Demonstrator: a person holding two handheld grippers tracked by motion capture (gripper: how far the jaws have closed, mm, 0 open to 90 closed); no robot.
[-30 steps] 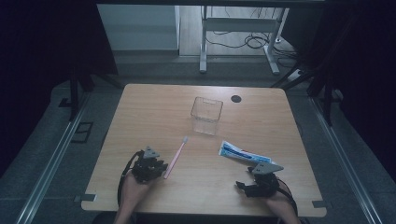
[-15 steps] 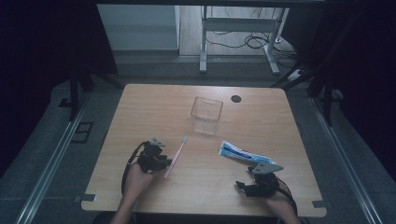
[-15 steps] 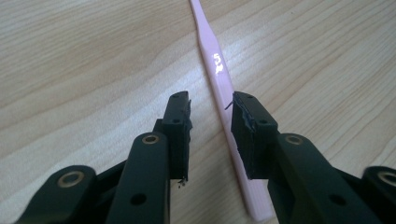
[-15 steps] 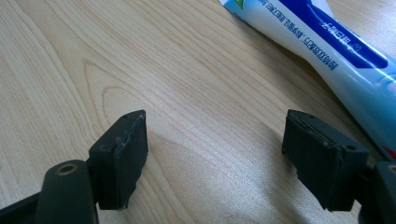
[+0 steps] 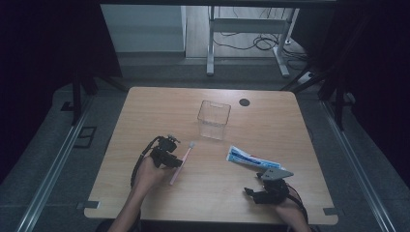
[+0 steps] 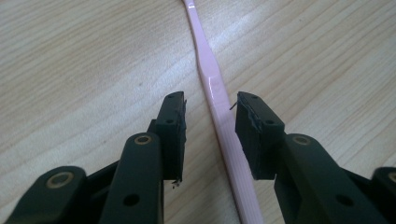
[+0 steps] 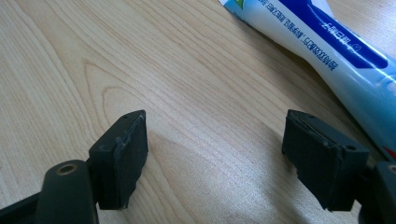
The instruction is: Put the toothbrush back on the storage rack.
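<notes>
Left gripper view has the left gripper (image 6: 209, 122) straddling the pink toothbrush (image 6: 211, 79), jaws just been opening, pads clear of the handle on both sides. Looks like the grasp step: next they need to squeeze onto the handle. Right gripper (image 7: 215, 154) sits wide apart, empty, the toothpaste tube (image 7: 336, 51) just beyond its right jaw.
</notes>
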